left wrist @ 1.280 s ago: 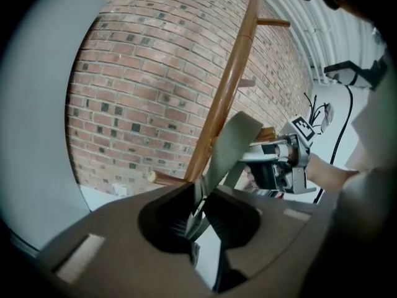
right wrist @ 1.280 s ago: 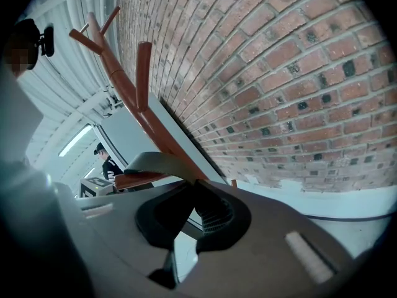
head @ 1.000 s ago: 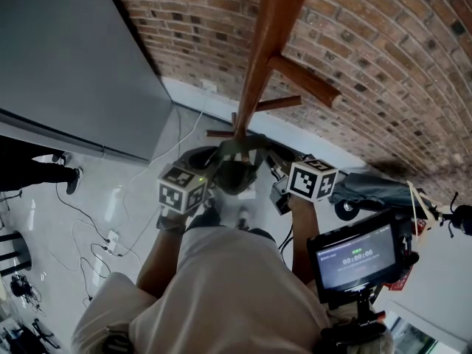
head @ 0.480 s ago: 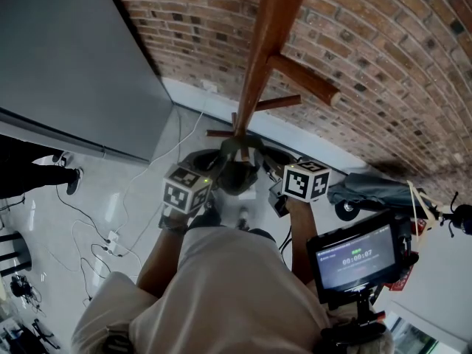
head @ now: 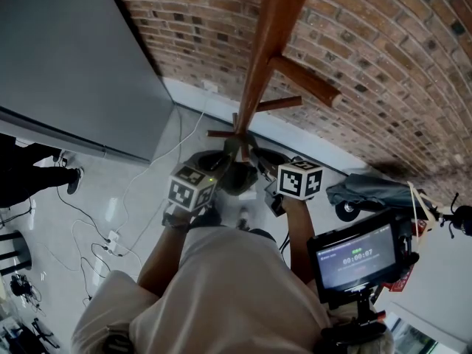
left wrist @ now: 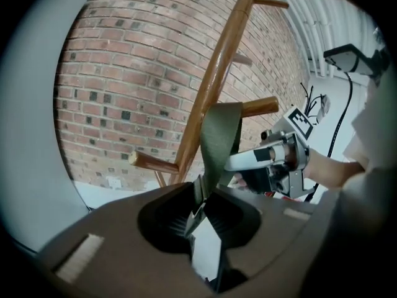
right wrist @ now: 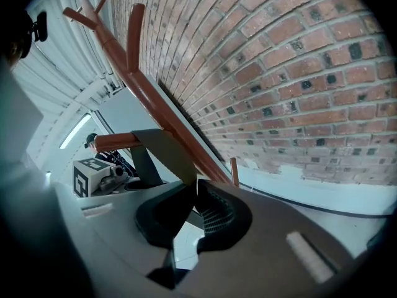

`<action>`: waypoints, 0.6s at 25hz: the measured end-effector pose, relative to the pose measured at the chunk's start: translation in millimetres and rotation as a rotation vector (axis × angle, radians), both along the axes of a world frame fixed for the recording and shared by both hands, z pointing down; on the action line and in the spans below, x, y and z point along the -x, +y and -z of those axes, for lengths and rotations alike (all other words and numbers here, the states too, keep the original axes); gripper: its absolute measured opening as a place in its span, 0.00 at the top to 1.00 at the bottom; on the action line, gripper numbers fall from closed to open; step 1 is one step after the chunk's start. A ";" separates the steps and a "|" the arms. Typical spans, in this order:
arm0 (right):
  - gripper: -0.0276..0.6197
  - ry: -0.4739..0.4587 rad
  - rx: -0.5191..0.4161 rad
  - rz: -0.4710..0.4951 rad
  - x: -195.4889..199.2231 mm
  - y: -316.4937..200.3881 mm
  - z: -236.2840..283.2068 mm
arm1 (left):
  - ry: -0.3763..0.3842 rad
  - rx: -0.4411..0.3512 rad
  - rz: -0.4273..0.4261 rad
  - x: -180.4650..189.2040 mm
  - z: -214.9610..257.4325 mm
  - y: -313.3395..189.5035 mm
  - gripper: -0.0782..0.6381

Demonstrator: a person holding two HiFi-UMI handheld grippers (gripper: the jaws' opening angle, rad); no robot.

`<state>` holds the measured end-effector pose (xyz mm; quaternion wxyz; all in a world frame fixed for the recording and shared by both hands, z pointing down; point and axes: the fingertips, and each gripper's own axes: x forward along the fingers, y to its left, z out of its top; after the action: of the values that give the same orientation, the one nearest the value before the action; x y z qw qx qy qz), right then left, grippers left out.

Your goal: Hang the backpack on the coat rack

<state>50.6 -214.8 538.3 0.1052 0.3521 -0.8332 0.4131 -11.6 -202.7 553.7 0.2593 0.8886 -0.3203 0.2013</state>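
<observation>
A person stood over a wooden rack (head: 259, 65) by a brick wall (head: 383, 57), seen from above, with a gripper in each hand.

Over the last second both hands had drawn slightly inward and lower. The olive strap (head: 237, 147), which had been held up as a wider loop, now sat narrower and lower, close against the pole where the low pegs branch. This suggested the strap had been settled onto a peg (left wrist: 257, 107) and the hanging was nearly done, with only the letting go left.

The backpack (head: 234, 177) showed as a dark bulk just under the strap, between the two marker cubes and close to the pole. Whether it already hung freely could not be told.

The left gripper (left wrist: 200, 207) was clamped on the strap. Its jaws stood only as far apart as the webbing between them, and the strap rose from them and curved over the peg.

The right gripper (right wrist: 193, 197) gripped the other run of the strap, which sloped up from its jaws and lay draped over the same peg. Its jaws had just been opening a little. The strap was still between them, and the pads still seemed to pinch it, though more loosely.
</observation>
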 end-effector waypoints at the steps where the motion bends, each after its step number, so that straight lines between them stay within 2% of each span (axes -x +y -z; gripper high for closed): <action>1: 0.93 -0.005 0.004 0.001 0.9 -0.1 -1.4 | 0.001 0.000 -0.003 -1.2 -1.1 -0.2 0.82; 15: 0.89 0.010 0.005 0.014 7.4 -10.6 -12.1 | 0.004 0.020 -0.028 -12.7 -9.3 -4.3 0.82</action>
<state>43.3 -225.5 550.4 0.1131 0.3479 -0.8341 0.4129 1.1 -207.0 563.1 0.2658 0.8909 -0.3051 0.2062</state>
